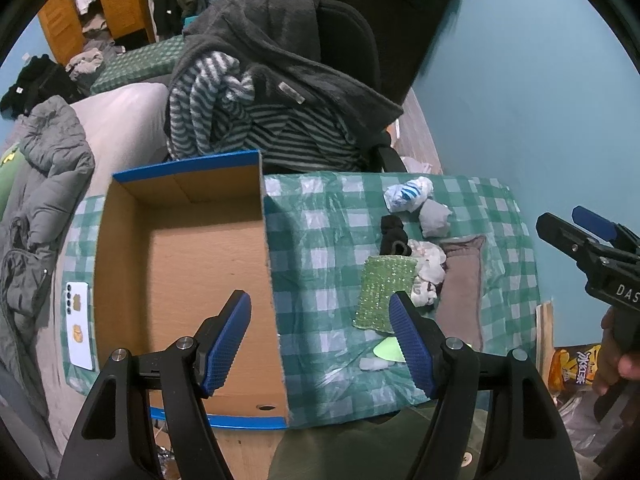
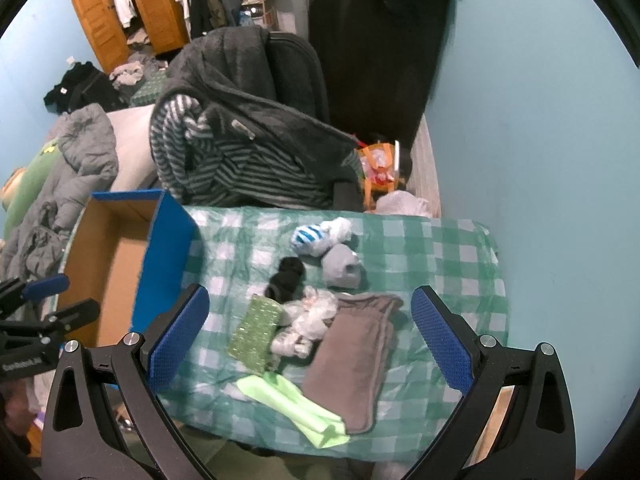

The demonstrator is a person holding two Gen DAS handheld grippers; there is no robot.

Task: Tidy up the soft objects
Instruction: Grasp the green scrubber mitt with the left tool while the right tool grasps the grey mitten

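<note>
Both grippers, left [image 1: 320,320] and right [image 2: 310,320], fingers apart, empty. Box [image 1: 180,264] at bench [image 1: 320,240] left edge; cloths [image 2: 352,360] cluster mid-bench.

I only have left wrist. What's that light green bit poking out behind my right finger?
Observer: A folded light green cloth, lying flat at the table's near edge, beside the brown towel.
Operator: Right gripper open? I see it side-on only.
Observer: Open, jaws wide, right gripper above the pile, holding nothing.
Operator: Box outside colour?
Observer: Blue on the cardboard box wall facing the pile.
</note>
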